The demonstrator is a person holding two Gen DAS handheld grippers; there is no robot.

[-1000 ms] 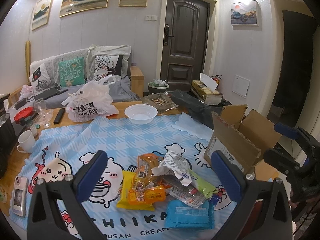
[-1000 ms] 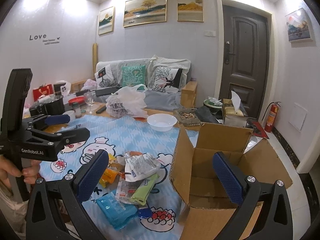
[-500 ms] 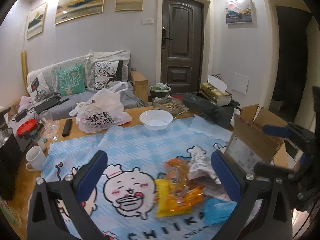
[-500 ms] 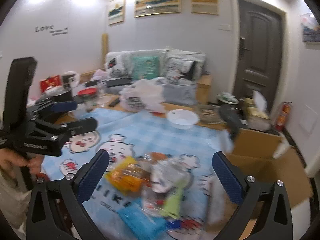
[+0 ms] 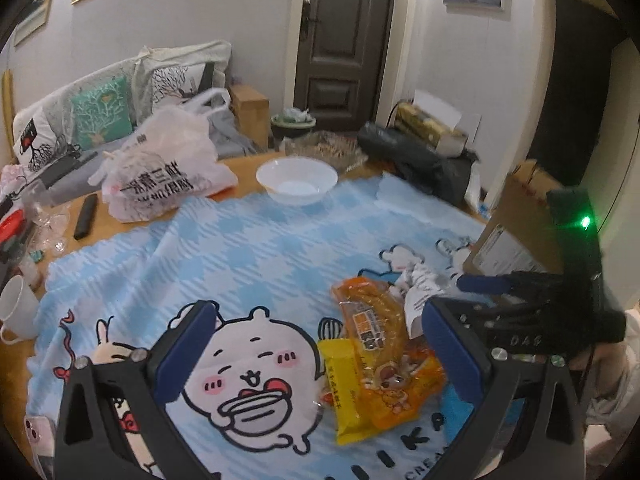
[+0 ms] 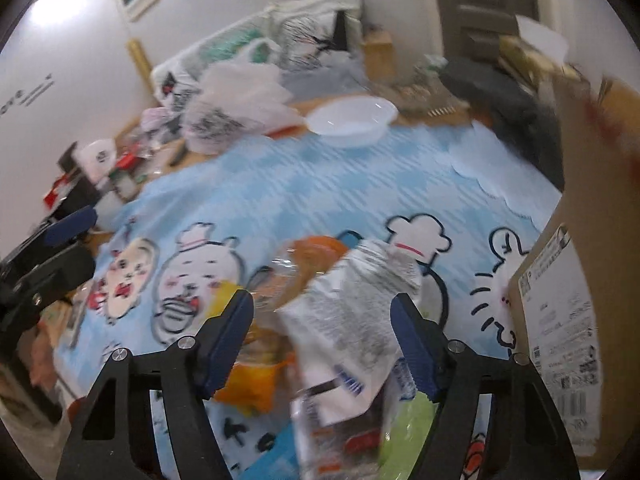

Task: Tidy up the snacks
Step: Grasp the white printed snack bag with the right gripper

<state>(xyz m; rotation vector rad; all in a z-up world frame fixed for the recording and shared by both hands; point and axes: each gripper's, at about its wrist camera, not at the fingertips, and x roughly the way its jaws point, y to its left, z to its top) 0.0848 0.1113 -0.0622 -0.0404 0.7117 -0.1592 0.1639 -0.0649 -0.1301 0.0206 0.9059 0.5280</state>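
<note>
Left to right:

- White mug (image 5: 16, 308): left edge of the table, off the cloth.
- Black remote (image 5: 85, 216): on bare wood beside a printed white plastic bag (image 5: 160, 176).
- Blue checked cartoon tablecloth (image 5: 240, 248): covers most of the table.
- Left gripper (image 5: 320, 344): fingers spread wide, nothing between the pads; it hangs over the cloth's cartoon face, with the snack pile toward its right finger.
- White bowl (image 5: 297, 178): far edge of the cloth.
- Snack pile: yellow packet (image 5: 344, 392) and orange packets (image 5: 372, 320) overlapping near the cloth's front; a green packet (image 6: 408, 428) and a blue one (image 6: 276, 456) lie lower in the right wrist view.
- White-and-silver crumpled packet (image 6: 352, 320): on top of the pile, standing between the right gripper's fingers.
- Right gripper (image 6: 322, 332): jaws closing about that packet; pads not yet seen pressing it. Picture blurred.
- Open cardboard box (image 6: 580, 280): at the right edge of the table, just beside the pile.
</note>
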